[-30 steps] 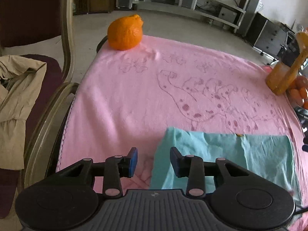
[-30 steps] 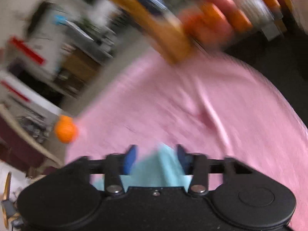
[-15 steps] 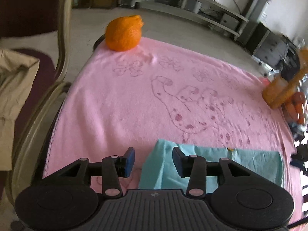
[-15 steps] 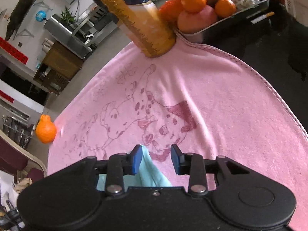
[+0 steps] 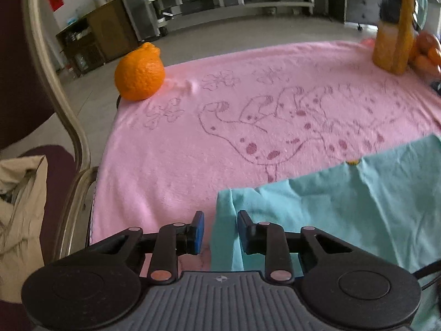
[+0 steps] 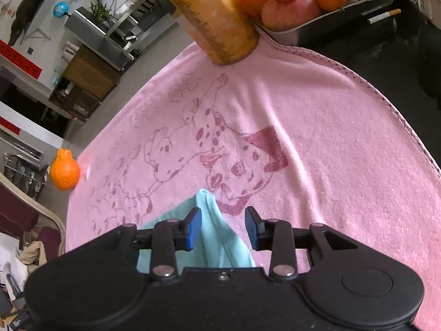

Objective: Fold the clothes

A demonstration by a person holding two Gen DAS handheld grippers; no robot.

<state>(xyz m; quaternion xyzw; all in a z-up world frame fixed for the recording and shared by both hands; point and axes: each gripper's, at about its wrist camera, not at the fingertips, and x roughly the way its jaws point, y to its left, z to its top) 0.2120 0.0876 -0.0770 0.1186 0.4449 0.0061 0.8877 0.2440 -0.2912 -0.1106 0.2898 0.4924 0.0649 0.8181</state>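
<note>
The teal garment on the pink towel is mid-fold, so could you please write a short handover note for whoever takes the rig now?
Left hand-held gripper: jaws closing around the teal garment's left corner; the pads do not visibly pinch it.
Right hand-held gripper: jaws apart, a raised teal corner between them, against the left pad only.
Garment lies mostly flat on the pink towel, near edge.
Done: garment looks already folded over into a rectangle.
Left: secure both corners, then fold again.
</note>
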